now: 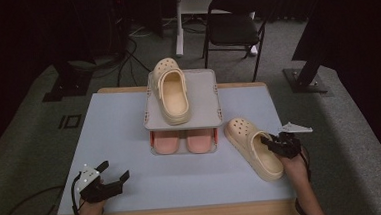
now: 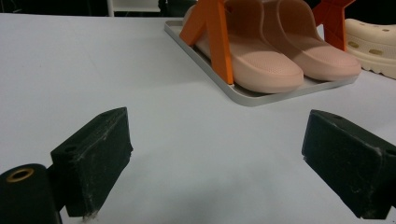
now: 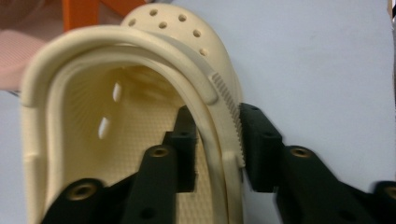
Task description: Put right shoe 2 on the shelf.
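Black pads of my right tool [image 3: 217, 149] straddle the side wall of the cream foam clog with vent holes [image 3: 130, 121], one jaw inside the shoe and one outside against the ribbed edge; they look pressed onto the wall, so I take it as gripped. That clog [image 1: 253, 146] lies on the pale blue tabletop [image 1: 120, 137] to the right of the grey two-tier shoe rack with orange posts [image 1: 151, 117], its toe pointing toward the rack. I judge it light and springy: the foam wall should flex under the pads, so a pinch on the thick rim near the heel strap is a sound place to hold, though the shoe may swing or sag from a one-sided grip. A matching cream clog [image 1: 170, 91] sits on the rack's top tray, and a pair of pink foam slides [image 2: 275, 51] fills the lower tray. My left tool [image 1: 103, 180] rests near the front left of the tabletop with its jaws spread wide and nothing between them. The held clog's heel is cut off in the right gripper view, and from above my hand hides where the pads meet it.
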Demonstrator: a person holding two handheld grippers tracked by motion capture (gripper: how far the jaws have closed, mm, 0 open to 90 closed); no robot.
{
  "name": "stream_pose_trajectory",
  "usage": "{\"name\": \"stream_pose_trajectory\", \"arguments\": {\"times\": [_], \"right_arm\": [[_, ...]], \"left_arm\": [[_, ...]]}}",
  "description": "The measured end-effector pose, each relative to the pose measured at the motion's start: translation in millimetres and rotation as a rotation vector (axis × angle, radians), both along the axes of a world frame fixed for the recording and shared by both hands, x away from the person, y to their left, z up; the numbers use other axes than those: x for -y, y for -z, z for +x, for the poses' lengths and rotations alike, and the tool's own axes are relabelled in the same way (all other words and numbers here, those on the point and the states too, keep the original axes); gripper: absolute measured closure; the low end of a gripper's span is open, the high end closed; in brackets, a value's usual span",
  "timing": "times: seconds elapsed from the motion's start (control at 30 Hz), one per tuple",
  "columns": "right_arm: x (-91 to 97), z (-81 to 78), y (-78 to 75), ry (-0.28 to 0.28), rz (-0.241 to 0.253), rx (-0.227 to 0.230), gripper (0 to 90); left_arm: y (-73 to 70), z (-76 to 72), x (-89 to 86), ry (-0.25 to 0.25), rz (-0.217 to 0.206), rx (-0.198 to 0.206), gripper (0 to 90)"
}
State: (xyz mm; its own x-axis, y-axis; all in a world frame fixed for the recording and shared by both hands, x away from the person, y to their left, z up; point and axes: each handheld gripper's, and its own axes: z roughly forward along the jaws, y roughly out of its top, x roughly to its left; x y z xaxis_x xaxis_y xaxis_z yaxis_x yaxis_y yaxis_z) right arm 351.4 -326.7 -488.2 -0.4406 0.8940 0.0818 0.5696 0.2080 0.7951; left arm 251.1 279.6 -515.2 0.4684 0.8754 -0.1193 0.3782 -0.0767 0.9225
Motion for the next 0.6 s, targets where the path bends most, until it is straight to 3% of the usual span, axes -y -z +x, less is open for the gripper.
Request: {"name": "stream_pose_trajectory", "arguments": {"times": [0.37, 0.6], "right_arm": [[-3.5, -2.1, -2.1, -0.007, -0.056, 0.056, 75.4], [-3.9, -0.6, -11.5, -0.005, -0.039, 0.075, 76.2]], "left_arm": [[0.5, 1.7, 1.8, 0.004, 0.003, -0.001, 8.2], [-0.1, 1.2, 2.2, 0.002, 0.0, 0.0, 8.2]]}}
